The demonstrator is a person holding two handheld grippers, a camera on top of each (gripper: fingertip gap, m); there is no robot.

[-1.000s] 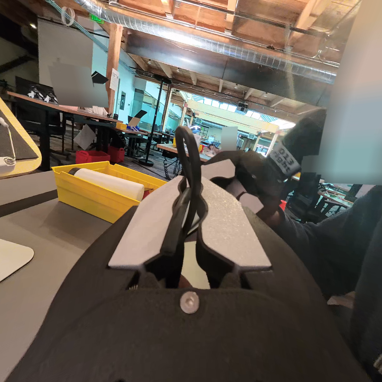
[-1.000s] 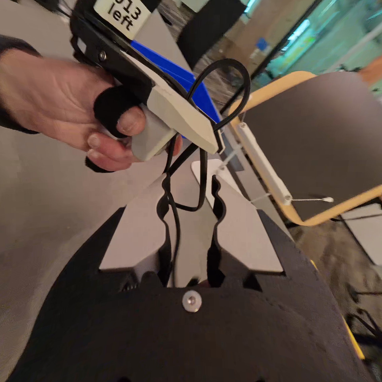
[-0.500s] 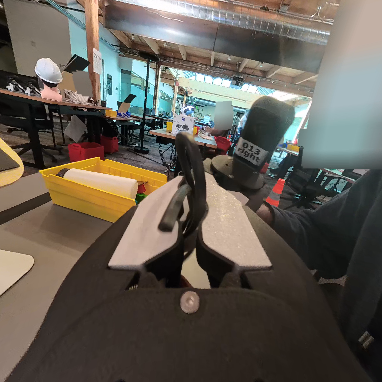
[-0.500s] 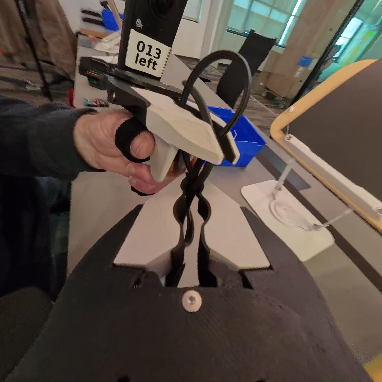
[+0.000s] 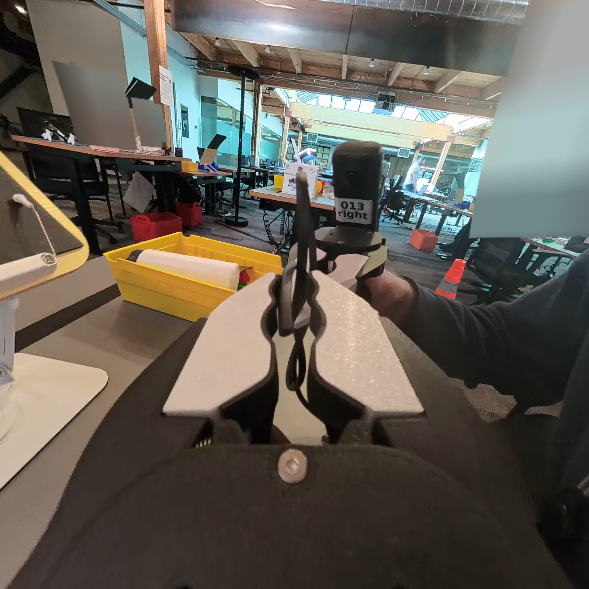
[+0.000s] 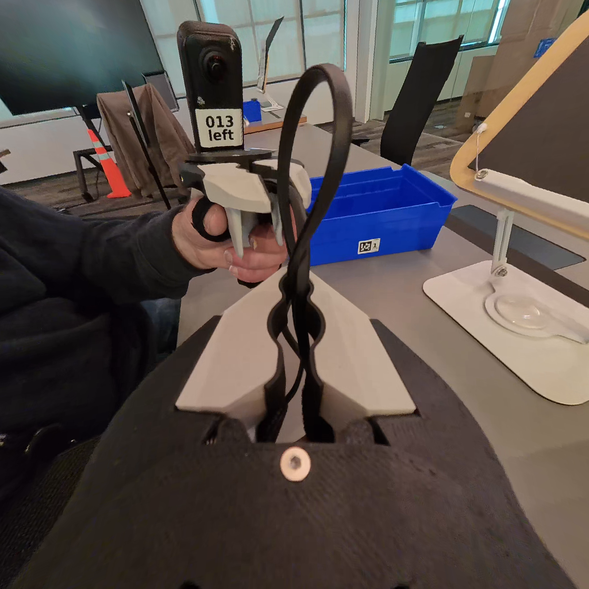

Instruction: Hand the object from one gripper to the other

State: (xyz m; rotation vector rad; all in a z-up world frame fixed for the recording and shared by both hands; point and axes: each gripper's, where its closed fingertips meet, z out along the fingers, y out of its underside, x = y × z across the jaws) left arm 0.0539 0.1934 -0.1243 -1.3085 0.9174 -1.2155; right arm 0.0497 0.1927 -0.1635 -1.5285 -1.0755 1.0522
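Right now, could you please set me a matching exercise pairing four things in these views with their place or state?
Things:
1. black strap
2. yellow bin
3. blue bin
4. orange cone

Place or state:
A. has a black-and-white sticker on its side
B. holds a white roll
C. stands on the floor
D. pinched in the right gripper, looping up above it

Pairs: 1-D, 2-B, 3-A, 4-C

Black strap [image 6: 334,134], yellow bin [image 5: 165,287], blue bin [image 6: 398,223]
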